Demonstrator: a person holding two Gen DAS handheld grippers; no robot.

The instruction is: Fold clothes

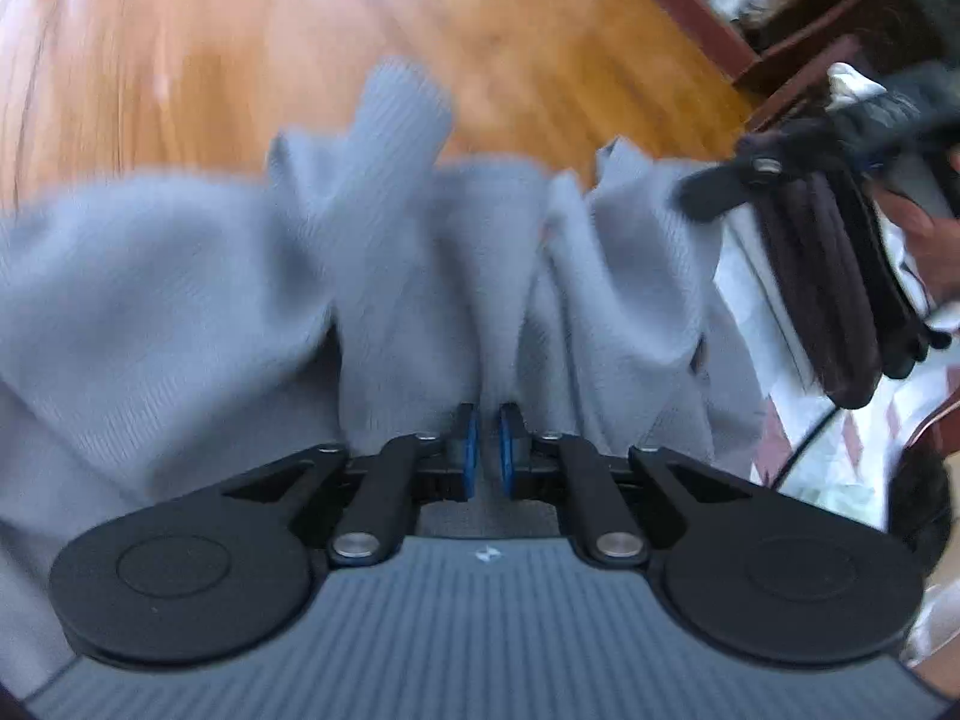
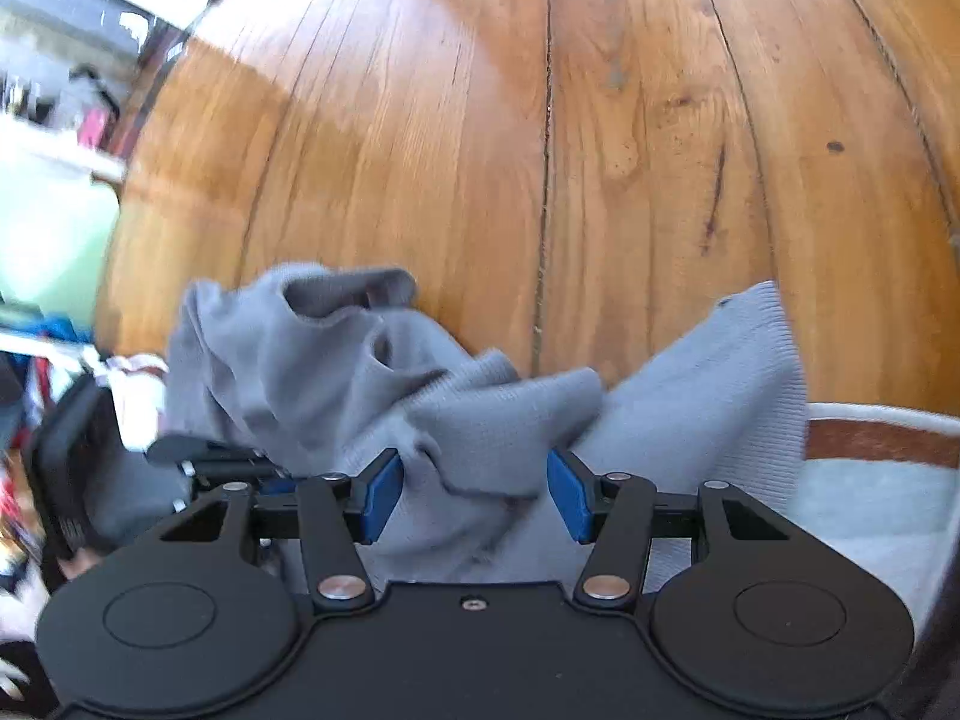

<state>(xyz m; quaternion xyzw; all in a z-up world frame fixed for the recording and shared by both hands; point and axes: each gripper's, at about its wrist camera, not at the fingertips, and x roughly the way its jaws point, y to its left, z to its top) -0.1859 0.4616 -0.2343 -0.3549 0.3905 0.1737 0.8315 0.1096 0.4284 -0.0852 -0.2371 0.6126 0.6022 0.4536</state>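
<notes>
A grey knitted garment point(image 1: 180, 276) lies bunched on the wooden table point(image 1: 180, 60). My left gripper point(image 1: 486, 450) is shut on a fold of it, its blue pads nearly together with the cloth pinched between them. In the right wrist view the same grey garment point(image 2: 456, 408) is heaped in front of my right gripper point(image 2: 477, 495). That gripper's jaws stand wide apart, with loose cloth lying between the blue pads. A black finger point(image 1: 714, 192) of the right gripper shows over the garment's right end, and a hand point(image 1: 927, 240) is behind it.
Bare wooden table point(image 2: 540, 120) stretches beyond the garment. A pale folded cloth with a brown stripe point(image 2: 870, 438) lies at the right. Dark ribbed fabric point(image 1: 840, 288) hangs at the right. A dark wooden shelf with clutter point(image 1: 750, 12) stands past the table's edge.
</notes>
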